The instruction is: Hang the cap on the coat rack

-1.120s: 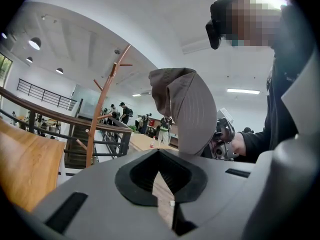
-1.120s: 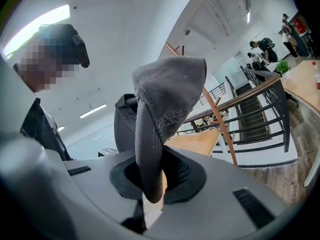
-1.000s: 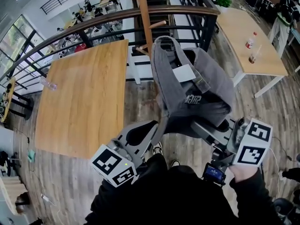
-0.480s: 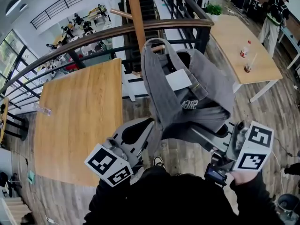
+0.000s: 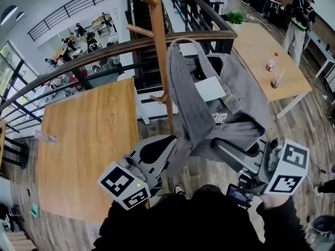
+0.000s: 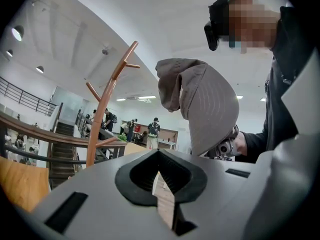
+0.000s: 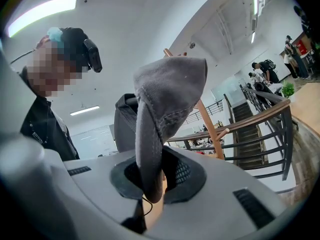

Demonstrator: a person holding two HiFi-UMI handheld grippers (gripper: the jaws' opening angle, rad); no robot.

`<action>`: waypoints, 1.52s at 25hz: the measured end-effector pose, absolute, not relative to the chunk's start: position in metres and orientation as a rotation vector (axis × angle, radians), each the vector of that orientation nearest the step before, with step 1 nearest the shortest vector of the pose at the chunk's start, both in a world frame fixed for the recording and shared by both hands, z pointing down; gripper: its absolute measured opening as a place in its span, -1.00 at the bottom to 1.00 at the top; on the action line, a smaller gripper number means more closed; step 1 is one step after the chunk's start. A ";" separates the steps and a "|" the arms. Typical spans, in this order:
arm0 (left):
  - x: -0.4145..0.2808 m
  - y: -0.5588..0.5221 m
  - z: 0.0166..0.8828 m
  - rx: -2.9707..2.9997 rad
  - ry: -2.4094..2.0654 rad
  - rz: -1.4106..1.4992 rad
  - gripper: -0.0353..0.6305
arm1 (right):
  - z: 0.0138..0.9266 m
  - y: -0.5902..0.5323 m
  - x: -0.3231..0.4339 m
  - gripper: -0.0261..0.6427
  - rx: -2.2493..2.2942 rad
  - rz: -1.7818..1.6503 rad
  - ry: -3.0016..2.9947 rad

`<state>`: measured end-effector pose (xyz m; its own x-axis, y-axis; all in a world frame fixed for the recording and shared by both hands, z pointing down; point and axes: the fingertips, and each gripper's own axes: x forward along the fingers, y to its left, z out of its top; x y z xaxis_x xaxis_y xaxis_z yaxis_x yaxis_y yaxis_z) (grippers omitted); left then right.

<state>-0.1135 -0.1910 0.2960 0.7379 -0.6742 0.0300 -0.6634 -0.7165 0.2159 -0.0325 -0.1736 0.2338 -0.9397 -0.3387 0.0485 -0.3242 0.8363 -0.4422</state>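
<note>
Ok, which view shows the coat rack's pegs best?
The left gripper view: the coat rack stands side-on, unobstructed, pegs clear against the ceiling. The head view looks down its pole, the cap beside it. The right gripper view shows only a strip behind the cap.

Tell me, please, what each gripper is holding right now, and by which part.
The right gripper holds the grey cap by its brim, which is pinched edge-on between its jaws. The left gripper holds nothing.

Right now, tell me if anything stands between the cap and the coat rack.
Nothing visible does. The cap, clamped in the right gripper, hangs beside the coat rack; the railing runs behind it.
</note>
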 end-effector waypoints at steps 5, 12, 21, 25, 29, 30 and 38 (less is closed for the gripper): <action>-0.114 -0.194 0.296 2.726 -1.067 -0.091 -0.88 | 0.230 -0.174 -0.035 -0.80 -0.506 -0.686 2.993; -0.124 -0.220 0.287 2.711 -1.120 -0.103 -0.88 | 0.223 -0.200 -0.041 -0.80 -0.448 -0.693 3.002; -0.132 -0.231 0.313 2.646 -1.179 -0.081 -0.88 | 0.229 -0.217 -0.035 -0.80 -0.412 -0.709 3.000; -0.131 -0.232 0.309 2.637 -1.195 -0.087 -0.88 | 0.222 -0.215 -0.036 -0.80 -0.385 -0.695 3.015; -0.129 -0.249 0.306 2.643 -1.227 -0.088 -0.88 | 0.222 -0.232 -0.042 -0.80 -0.326 -0.700 3.026; -0.132 -0.252 0.306 2.638 -1.247 -0.091 -0.88 | 0.222 -0.236 -0.045 -0.80 -0.305 -0.696 3.031; -0.153 -0.252 0.308 2.591 -1.343 -0.102 -0.88 | 0.204 -0.255 -0.067 -0.80 -0.215 -0.599 3.061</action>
<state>-0.1535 -0.2516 0.3077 0.5794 -0.8140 0.0401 -0.7987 -0.5574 0.2266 -0.0668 -0.2549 0.2040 -0.9905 -0.1373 0.0116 -0.1315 0.9171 -0.3764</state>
